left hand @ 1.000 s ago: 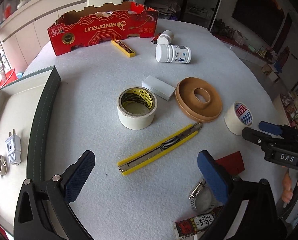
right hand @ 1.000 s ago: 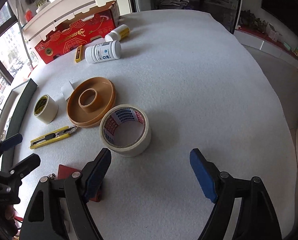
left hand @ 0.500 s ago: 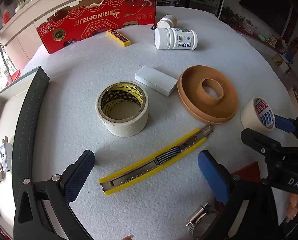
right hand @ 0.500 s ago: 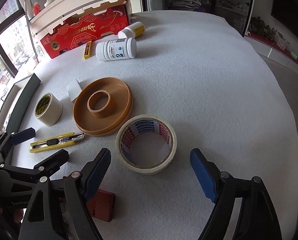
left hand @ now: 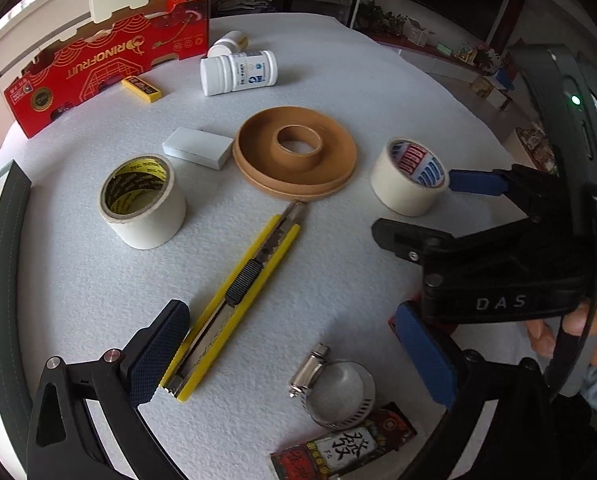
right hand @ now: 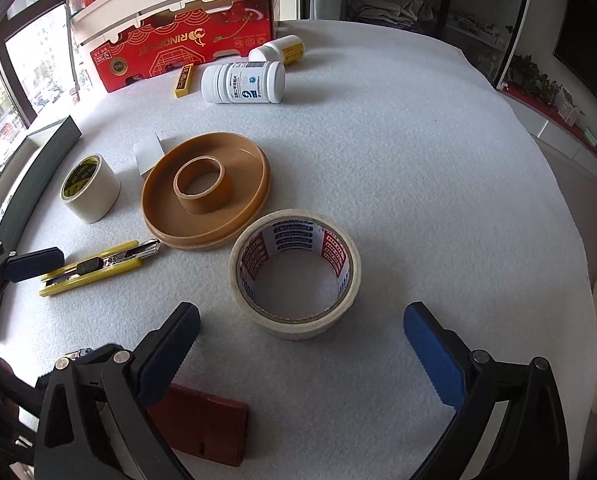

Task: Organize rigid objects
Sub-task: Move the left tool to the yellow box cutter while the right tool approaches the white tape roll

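- green-edged tray (left hand: pixel 2 264) at far left edge of the white table (right hand: pixel 398 152); presumably the drop-off, well apart from both targets.
- left gripper (left hand: pixel 294 354): jaws spread, nothing between the pads. Left pad is touching or just over the butt of the yellow utility knife (left hand: pixel 242 292); can't tell which.
- risk: knife lies diagonal to the jaws. Closing now would likely catch only the butt end, so it pivots or skids out. Blade tip points at the brown ring dish (left hand: pixel 296 152).
- hose clamp (left hand: pixel 334 388) sits near the right pad; a sloppy descent could knock it.
- right gripper (right hand: pixel 298 340): jaws have just been opening, now spread wide, straddling nothing yet; red-print tape roll (right hand: pixel 294 272) stands just ahead, between the pad lines.
- risk: roll nearly fills the span, so off-centre approach shoves it into the dish beside it.
- grippers close together; collision possible.
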A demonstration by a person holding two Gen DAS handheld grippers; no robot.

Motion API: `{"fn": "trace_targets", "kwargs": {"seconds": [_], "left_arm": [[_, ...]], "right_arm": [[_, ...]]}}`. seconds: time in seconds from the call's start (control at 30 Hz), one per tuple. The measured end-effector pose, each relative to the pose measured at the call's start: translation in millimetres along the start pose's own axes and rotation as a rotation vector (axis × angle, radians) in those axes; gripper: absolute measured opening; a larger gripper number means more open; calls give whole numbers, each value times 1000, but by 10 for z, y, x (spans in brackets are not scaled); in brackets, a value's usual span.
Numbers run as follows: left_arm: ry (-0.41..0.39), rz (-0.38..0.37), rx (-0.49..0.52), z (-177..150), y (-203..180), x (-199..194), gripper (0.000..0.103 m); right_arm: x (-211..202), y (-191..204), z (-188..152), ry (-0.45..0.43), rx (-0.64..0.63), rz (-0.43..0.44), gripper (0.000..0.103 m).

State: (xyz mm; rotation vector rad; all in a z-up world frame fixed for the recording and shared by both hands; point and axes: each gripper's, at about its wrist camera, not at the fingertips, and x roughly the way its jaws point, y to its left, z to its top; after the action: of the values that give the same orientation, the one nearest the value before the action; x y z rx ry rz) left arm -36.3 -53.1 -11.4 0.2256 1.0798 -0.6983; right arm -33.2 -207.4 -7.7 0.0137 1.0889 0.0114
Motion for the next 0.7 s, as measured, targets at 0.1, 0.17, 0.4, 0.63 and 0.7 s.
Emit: {"fn": "trace_targets", "kwargs": {"seconds": [0.1, 0.17, 0.4, 0.63, 0.7], "left_arm": [[-5, 73, 45, 15, -136, 32, 103], [-23, 102, 5, 86, -92, 52, 103], [-4, 176, -2, 192, -38, 199, 103], [15, 182, -27, 194, 3, 192, 100], [11, 186, -35, 173, 18, 136, 91]], "right_arm": [[5, -9, 17, 10, -11, 6, 102], [6, -31, 33, 12, -2, 12, 102], [16, -62, 94, 15, 1, 1, 95], [-52, -26, 135, 8, -20, 4, 54], [-66, -35, 125, 11, -5, 11, 54]]}}
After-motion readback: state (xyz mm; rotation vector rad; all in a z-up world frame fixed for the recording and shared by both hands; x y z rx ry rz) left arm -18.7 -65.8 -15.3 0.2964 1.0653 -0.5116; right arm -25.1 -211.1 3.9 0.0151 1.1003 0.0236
